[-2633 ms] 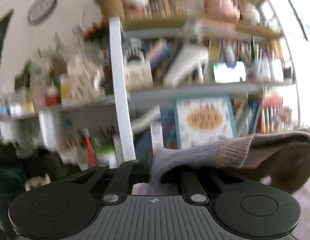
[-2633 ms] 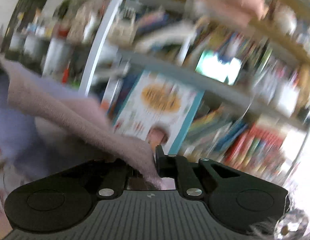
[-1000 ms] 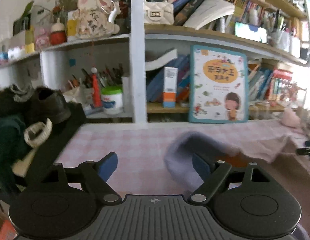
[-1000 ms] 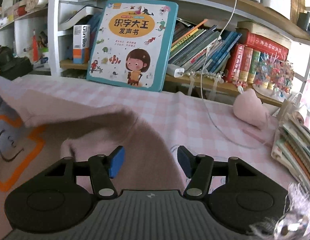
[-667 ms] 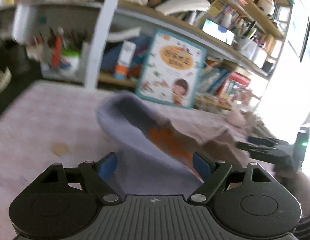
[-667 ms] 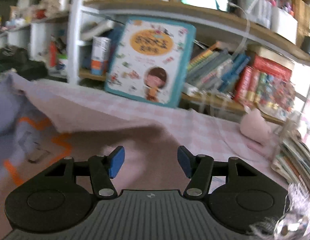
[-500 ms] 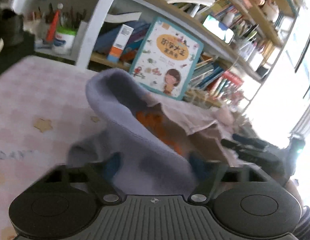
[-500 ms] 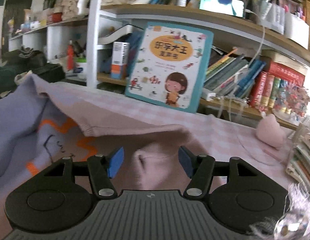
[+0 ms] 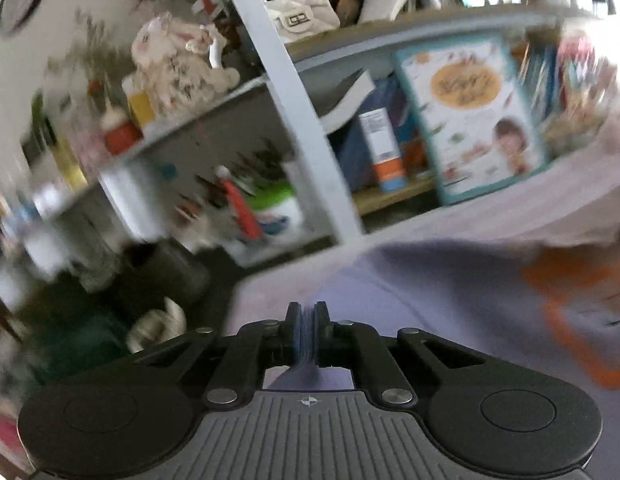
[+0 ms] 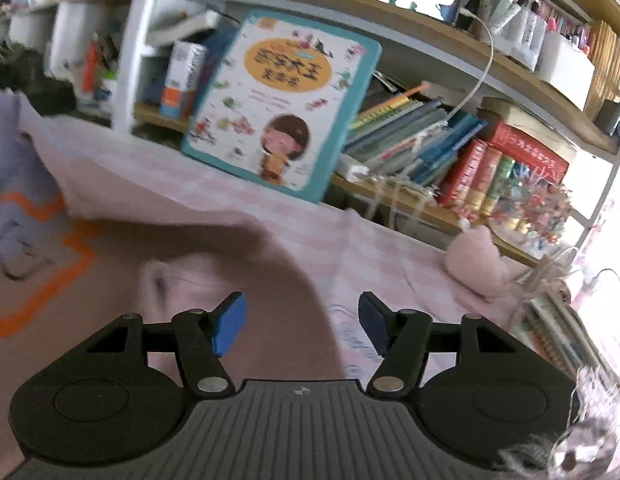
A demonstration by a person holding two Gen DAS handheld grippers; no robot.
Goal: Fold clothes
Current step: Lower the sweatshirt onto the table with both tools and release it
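Note:
A knitted sweater (image 9: pixel 461 292), lilac on one side and dusty pink on the other, with an orange outline motif (image 9: pixel 569 300), lies on the pink checked table. My left gripper (image 9: pixel 308 320) is shut on a thin fold of its lilac edge, pinched between the blue pads. In the right wrist view the same sweater (image 10: pixel 214 272) spreads to the left and under my right gripper (image 10: pixel 302 322), which stands open above the pink part with nothing between its fingers.
A bookshelf with a large children's book (image 10: pixel 278 104) runs along the table's far edge. A pink plush toy (image 10: pixel 475 264) and a stack of books (image 10: pixel 557 336) sit at the right. Dark clothing (image 9: pixel 110 300) lies off the table's left end.
My left gripper has gone from open to shut on the lilac edge and swung left. The right gripper stays open, drifting slightly over the pink part.

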